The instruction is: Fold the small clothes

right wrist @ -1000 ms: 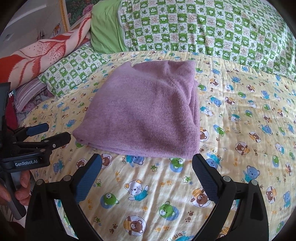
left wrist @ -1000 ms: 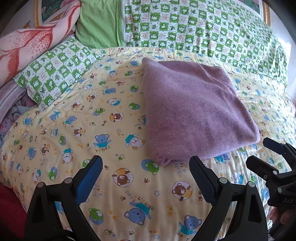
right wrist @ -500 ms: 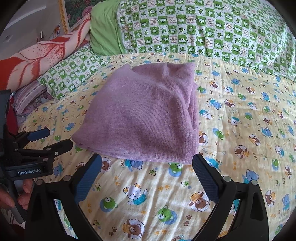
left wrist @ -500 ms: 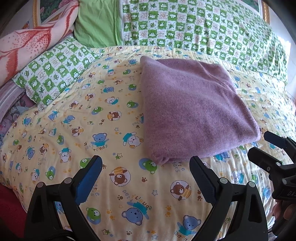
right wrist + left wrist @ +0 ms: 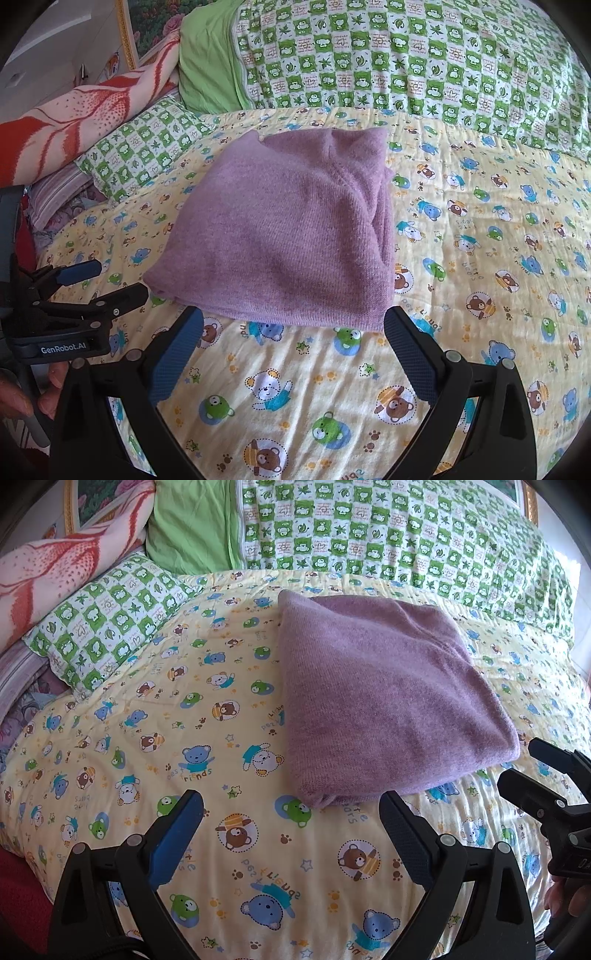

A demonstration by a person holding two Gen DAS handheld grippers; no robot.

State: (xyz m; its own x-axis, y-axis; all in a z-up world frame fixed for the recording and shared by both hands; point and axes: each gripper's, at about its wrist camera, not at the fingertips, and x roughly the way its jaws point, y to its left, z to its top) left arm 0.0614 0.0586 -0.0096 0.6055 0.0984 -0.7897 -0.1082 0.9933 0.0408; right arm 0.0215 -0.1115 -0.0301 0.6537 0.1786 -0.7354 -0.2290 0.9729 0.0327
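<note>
A purple knit garment lies folded into a thick rectangle on the yellow bear-print bedspread; the right wrist view shows the same purple garment. My left gripper hovers open just short of its near left corner, nothing between the fingers. Over the garment's near edge my right gripper is open and empty too. Each gripper appears in the other's view: the right gripper at the garment's right corner, the left gripper by its left corner.
A green checked quilt and a plain green cloth lie across the head of the bed. A green checked pillow and a red-and-white blanket sit at the left. Bare bedspread spreads right of the garment.
Both grippers have drawn slightly nearer to the garment's front edge. The garment itself has not moved, and both stay open.
</note>
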